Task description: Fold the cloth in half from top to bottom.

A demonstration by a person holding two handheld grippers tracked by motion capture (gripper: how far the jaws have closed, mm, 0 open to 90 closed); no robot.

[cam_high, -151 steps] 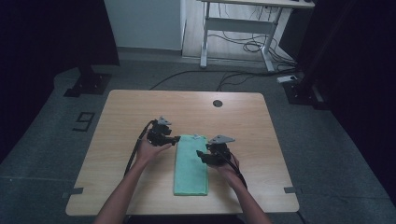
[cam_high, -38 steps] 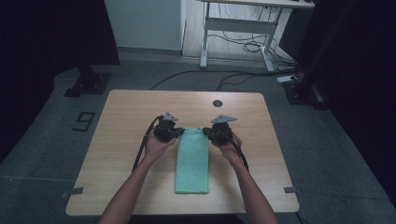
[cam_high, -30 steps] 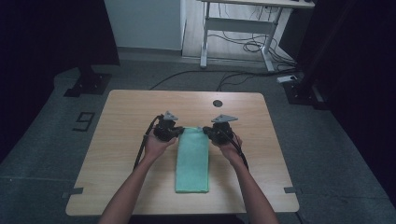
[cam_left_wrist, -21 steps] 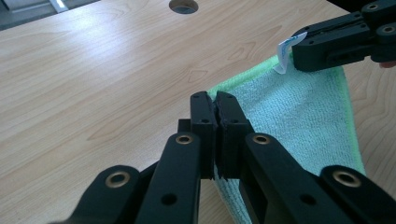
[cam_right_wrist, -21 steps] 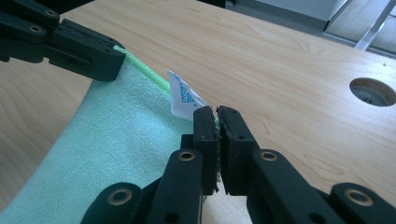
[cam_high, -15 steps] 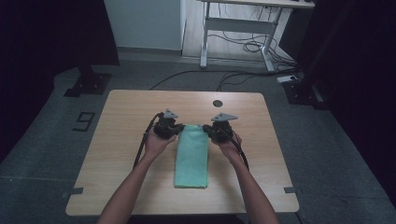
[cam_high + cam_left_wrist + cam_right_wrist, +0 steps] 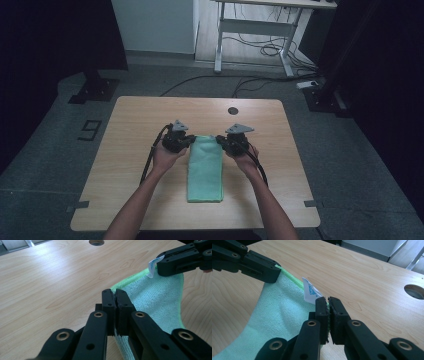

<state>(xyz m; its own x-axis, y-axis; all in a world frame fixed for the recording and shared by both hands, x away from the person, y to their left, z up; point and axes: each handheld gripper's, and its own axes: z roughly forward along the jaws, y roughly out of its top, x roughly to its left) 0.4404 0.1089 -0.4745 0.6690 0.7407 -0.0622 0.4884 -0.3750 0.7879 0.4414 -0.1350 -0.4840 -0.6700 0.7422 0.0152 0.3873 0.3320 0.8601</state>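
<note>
High view: a folded green towel (image 7: 205,170) lies lengthwise mid-table (image 7: 130,125), the left gripper (image 7: 186,142) and right gripper (image 7: 220,142) at its far corners. Left gripper view: jaws clamped on the towel's left far corner. Right gripper view: jaws pinch the right far corner beside a white label (image 7: 310,291).

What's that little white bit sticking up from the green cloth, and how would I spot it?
Start at the wooden table and find the green cloth lying in its middle. At the cloth's far edge, beside the right hand-held gripper, a small label stands up. It is the one white thing with blue print among green fabric and black jaws.
</note>
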